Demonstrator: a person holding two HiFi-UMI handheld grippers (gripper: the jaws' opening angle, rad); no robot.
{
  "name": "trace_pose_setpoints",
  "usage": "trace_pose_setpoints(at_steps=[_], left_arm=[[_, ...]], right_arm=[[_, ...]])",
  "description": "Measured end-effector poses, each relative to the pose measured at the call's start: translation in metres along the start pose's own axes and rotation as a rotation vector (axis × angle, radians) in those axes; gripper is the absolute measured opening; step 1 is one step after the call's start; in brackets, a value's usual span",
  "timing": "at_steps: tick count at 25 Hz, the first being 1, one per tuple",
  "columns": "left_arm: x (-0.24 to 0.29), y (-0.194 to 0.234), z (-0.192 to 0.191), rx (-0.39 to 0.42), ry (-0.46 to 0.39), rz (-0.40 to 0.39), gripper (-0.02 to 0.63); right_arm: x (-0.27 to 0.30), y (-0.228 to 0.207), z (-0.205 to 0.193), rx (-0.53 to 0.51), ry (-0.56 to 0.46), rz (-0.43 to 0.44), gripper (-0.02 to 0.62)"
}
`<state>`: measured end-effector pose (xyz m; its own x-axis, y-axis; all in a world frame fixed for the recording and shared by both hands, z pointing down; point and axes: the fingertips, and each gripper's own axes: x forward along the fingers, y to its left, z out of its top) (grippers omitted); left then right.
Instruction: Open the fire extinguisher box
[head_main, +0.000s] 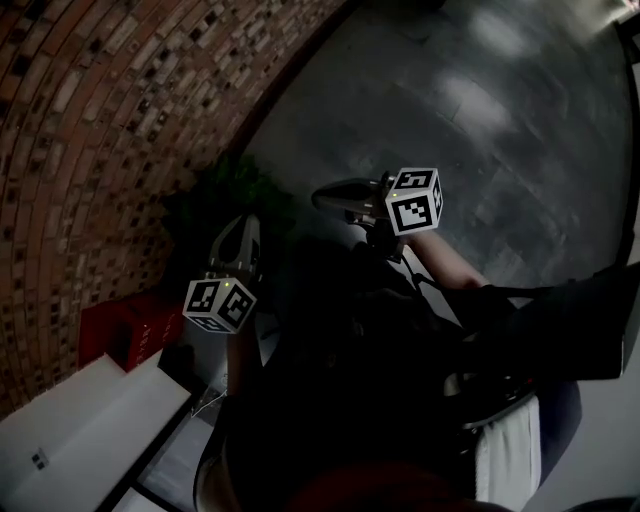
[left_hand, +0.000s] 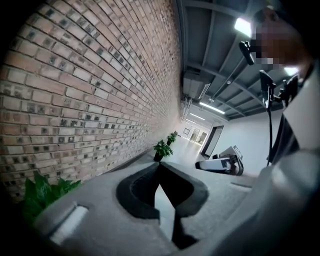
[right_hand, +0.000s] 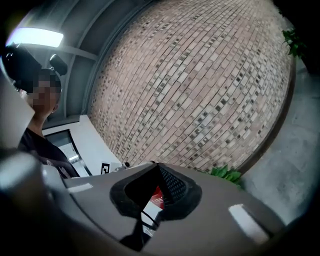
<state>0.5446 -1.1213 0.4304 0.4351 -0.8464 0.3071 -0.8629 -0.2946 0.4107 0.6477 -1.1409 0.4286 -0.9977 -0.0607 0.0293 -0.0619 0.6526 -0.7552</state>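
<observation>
While left gripper and right gripper jaws meet (empty), red box shows beyond right's alone.

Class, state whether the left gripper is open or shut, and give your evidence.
Shut: on the left gripper the fingers meet at their tips, with nothing between them.

Wall at upper left shows red-brown and tan brick with pale joints, floor at upper right dark grey slabs, box at lower left red, plant near centre green, marker cubes white with black squares.
</observation>
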Motion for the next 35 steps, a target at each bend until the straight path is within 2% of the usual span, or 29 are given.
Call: trace_pose_setpoints(at_steps=[9,18,25,31,35], left_arm=[[-0.005,0.049,0.034,0.012,-0.066,-0.024,0.000],[-0.035,0.099,0.059,-0.007,-0.117,0.011,0.000],[-0.068,0.142,0.059,-0.041,-0.143,0.082,0.000],[-0.080,0.149,0.053,-0.056,-0.151,0.134,0.000],[-0.084,0.164,0.056,-0.052,-0.162,0.210,0.000]], right_arm=[[0.068,0.002,0.018,-0.091,0.066,0.000,0.000],[0.124,0.006,0.034,-0.127,0.116,0.013,0.001],[0.167,0.014,0.029,-0.154,0.172,0.045,0.001],[0.185,0.011,0.022,-0.152,0.224,0.077,0.000],[0.196,0.005,0.030,-0.157,0.241,0.124,0.000]])
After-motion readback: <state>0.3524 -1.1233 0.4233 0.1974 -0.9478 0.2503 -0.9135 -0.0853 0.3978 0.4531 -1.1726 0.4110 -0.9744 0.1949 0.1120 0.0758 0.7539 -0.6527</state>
